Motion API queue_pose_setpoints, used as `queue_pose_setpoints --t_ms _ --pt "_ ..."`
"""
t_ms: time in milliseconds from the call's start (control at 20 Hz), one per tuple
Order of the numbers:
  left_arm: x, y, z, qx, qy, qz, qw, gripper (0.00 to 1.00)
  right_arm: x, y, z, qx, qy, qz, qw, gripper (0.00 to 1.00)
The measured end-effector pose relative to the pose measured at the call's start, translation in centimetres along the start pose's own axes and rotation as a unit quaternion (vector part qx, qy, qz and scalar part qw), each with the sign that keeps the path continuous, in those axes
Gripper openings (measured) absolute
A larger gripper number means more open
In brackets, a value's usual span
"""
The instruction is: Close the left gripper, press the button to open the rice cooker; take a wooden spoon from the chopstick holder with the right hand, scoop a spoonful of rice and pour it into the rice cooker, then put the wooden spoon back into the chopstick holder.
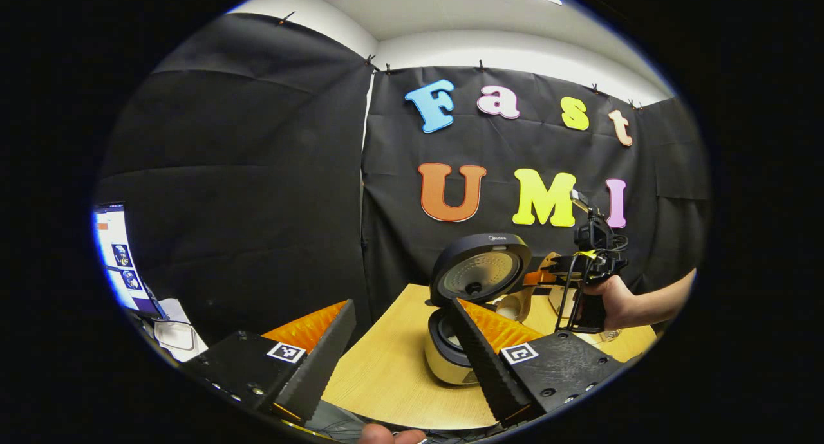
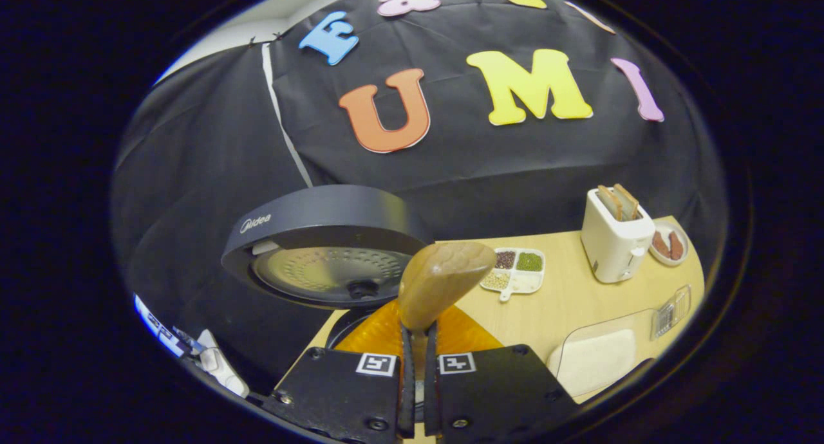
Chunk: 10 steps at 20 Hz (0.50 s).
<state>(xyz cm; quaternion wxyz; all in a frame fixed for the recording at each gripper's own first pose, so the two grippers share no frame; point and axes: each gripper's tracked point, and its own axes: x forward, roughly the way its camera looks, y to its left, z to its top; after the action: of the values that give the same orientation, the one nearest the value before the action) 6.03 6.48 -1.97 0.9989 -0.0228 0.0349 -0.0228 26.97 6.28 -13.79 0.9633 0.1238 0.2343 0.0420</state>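
Left gripper view: left gripper jaws wide apart, empty, open rice cooker just beyond them; right gripper view: right gripper pinches wooden spoon by its handle, bowl beyond the tips—light, stiff, smooth, likely to swivel.

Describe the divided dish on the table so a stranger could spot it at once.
Start at the white toaster on the wooden table. To its left, toward the open rice cooker's lid, lies a small white divided dish. Its four compartments hold different grains and beans, one bright green; no neighbour is partitioned like that.
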Motion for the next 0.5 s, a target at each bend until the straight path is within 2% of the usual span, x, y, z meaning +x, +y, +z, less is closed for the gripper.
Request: queue_pose_setpoints --t_ms 300,500 --pt "0.1 0.3 0.3 -0.003 -0.004 0.000 1.000 0.95 -0.4 1.9 0.5 -0.086 -0.028 -0.002 0.996 0.11" --pt "-0.1 0.4 0.4 -0.007 -0.003 0.002 1.000 0.95 -0.9 3.3 0.9 -0.167 -0.055 -0.004 0.984 0.11"
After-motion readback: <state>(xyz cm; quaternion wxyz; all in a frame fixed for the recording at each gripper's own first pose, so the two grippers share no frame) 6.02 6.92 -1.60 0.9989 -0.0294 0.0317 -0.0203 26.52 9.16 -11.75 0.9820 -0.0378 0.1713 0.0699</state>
